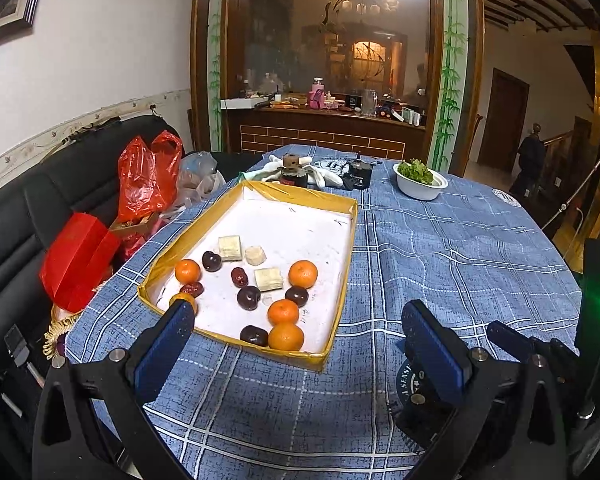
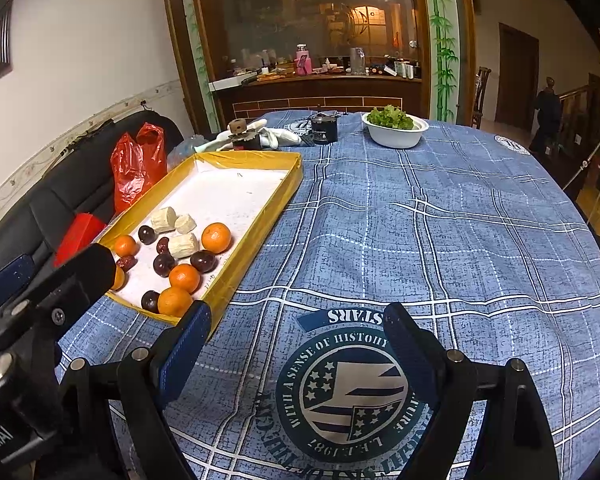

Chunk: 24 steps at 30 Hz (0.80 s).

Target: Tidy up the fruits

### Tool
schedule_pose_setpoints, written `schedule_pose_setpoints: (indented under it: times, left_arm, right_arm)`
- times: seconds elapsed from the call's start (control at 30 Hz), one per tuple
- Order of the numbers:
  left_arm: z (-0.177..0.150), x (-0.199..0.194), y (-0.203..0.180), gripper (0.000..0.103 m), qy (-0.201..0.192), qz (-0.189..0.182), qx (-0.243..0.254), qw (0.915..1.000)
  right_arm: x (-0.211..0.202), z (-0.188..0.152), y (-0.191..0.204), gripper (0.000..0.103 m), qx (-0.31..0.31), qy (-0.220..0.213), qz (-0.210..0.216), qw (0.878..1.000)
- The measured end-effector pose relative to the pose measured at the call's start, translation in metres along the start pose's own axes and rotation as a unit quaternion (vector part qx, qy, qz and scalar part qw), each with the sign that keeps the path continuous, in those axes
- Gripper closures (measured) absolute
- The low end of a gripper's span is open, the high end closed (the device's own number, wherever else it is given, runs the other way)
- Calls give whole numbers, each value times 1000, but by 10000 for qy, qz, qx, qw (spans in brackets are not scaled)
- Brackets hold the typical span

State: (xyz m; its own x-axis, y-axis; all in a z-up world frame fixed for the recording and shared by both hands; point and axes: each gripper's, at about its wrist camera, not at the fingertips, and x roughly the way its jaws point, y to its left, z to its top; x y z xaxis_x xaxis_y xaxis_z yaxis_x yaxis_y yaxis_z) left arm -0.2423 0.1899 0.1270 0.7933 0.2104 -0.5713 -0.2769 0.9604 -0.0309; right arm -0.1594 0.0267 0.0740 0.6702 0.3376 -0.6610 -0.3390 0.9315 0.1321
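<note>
Printed on the blue plaid tablecloth (image 2: 440,216) covering the desk is a round navy emblem (image 2: 350,394) with a stars-and-stripes shield. Seen upside down from the right wrist camera, its legible words are "STARS", "WITH A SENSE OF HISTORY" and "1987"; the remaining lettering is cut off by the tool fingers. A second, smaller emblem (image 2: 512,145) near the far desk edge is too small to read. Faint pen marks on the tray floor cannot be read.

The shallow rectangular tray with yellow taped walls and white floor (image 1: 350,240) lies on the left part of the desk. Inside, grouped at its near end, are orange mandarins (image 1: 303,274), dark purple plums (image 1: 248,297), wrinkled red dates (image 1: 239,276) and pale cut sugarcane pieces (image 1: 268,278). One mandarin at the near-left corner is partly hidden behind a blue finger pad (image 1: 162,350).

The left tool (image 1: 296,354) is spread wide with nothing between its fingers, positioned over the tray's near wall. The right tool (image 2: 296,354) is likewise wide and holds nothing, above the large emblem beside the tray.

At the far end stand a white bowl of green leaves (image 2: 396,130) and a small black jar (image 2: 324,128), label illegible.
</note>
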Motion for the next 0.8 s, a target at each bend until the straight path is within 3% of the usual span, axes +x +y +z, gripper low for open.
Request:
schedule_pose_setpoints:
  times: [0.33,0.47,0.57,0.7,0.8]
  left_arm:
    - [-2,2,-3,0,2,20,32,10000]
    - [0,-14,2,0,-537,528,-45,9971]
    - [4,-41,9,0,-1172,948,-137,9885]
    - [7,-64,20,0,-1605,988,-215,9818]
    - [11,-66,31,0,-1431,820,-441,9853]
  right_arm:
    - [6,-2,1,12,13,59,7,10000]
    - [3,-2,0,12,38,-32,16,10000]
    - [-5,-1,-1,12,59,-217,40,9997]
    - [-14,2,3,12,-8,-447,176,9988]
    - [-17,1,11,12,-148,-491,198,9985]
